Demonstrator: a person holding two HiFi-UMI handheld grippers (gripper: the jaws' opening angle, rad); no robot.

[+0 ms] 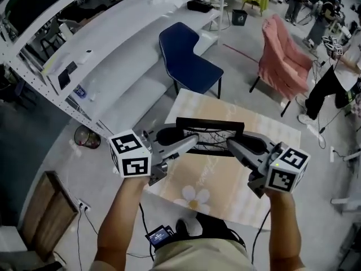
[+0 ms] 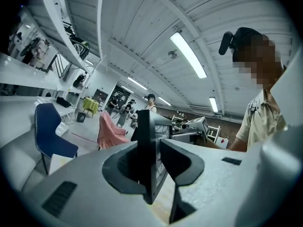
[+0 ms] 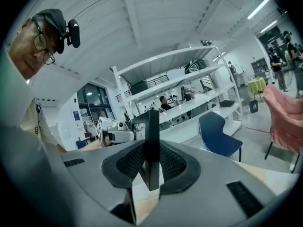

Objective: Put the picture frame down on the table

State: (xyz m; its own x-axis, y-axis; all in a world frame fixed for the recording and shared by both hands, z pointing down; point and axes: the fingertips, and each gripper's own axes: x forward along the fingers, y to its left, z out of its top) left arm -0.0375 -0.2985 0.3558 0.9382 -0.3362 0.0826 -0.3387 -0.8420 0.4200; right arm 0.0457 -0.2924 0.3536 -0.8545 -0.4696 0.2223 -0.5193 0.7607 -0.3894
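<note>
We hold the picture frame (image 1: pixel 210 137) between our two claws, over the far half of the table (image 1: pixel 225 208); its long side runs from 9 o'clock to 3 o'clock, and it seems to stand up on that long side with its face toward us. The left gripper (image 1: pixel 189 143) is shut tight on the 9 o'clock end; the right gripper (image 1: pixel 234 145) is shut tight on the 3 o'clock end; both are just as near, so we think both must go down together. We cannot tell if the bottom edge touches the table. The table top is pale and striped, with a white flower (image 1: pixel 194 196) at 6 o'clock. A blue chair (image 1: pixel 186 58) stands at 12 o'clock; a pink-covered chair (image 1: pixel 285 58) at 2 o'clock; a long white shelf (image 1: pixel 113 38) at 10 o'clock.
</note>
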